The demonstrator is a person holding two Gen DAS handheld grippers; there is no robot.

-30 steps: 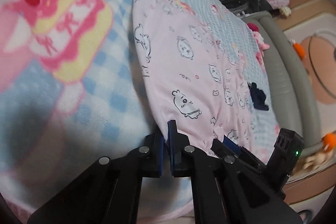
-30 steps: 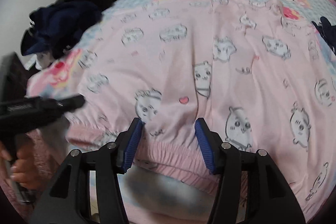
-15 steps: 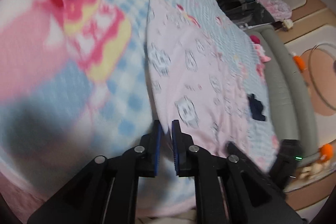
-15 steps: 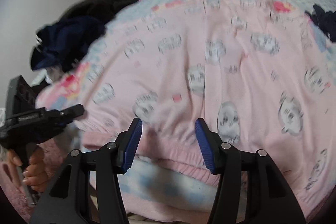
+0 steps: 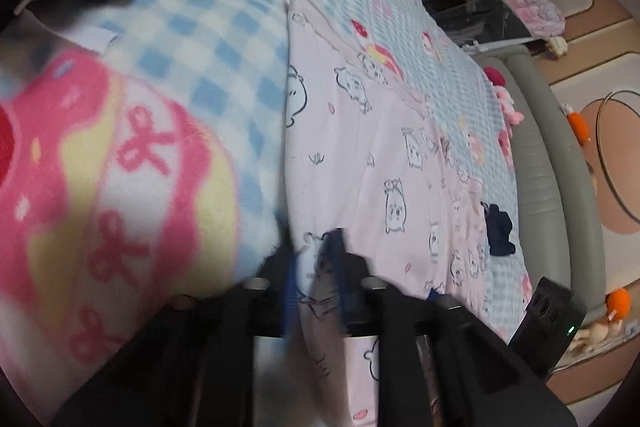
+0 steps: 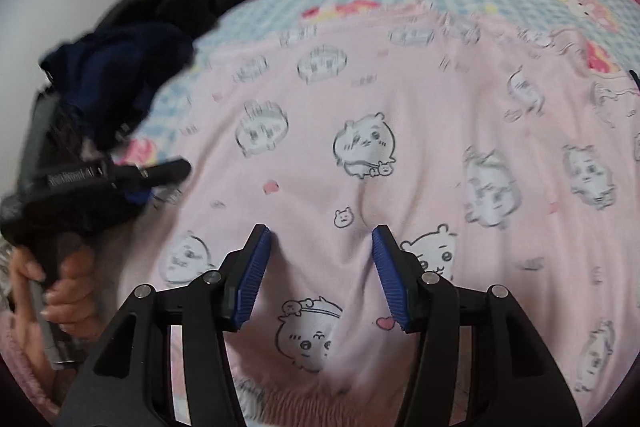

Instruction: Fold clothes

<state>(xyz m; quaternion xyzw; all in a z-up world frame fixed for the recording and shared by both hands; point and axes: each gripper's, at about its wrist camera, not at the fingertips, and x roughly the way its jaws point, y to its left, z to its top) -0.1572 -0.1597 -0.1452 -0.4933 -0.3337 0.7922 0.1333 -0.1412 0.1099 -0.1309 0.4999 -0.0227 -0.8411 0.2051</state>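
Both my grippers meet the pink pajama garment (image 6: 400, 155). My right gripper (image 6: 320, 267) gapes over it; my left gripper (image 5: 314, 279), blurred, straddles its edge, grip unclear.

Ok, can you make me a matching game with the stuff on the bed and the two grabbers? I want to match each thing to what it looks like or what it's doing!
Things:
1. pink pyjama garment
2. dark clothes pile
3. right gripper
4. blanket

Descriptions:
A. blue and white checks
B. open wide over pink fabric
C. heaped beside the pink garment
D. spread flat, printed with little cartoon animals

Pairs: 1-D, 2-C, 3-B, 4-A
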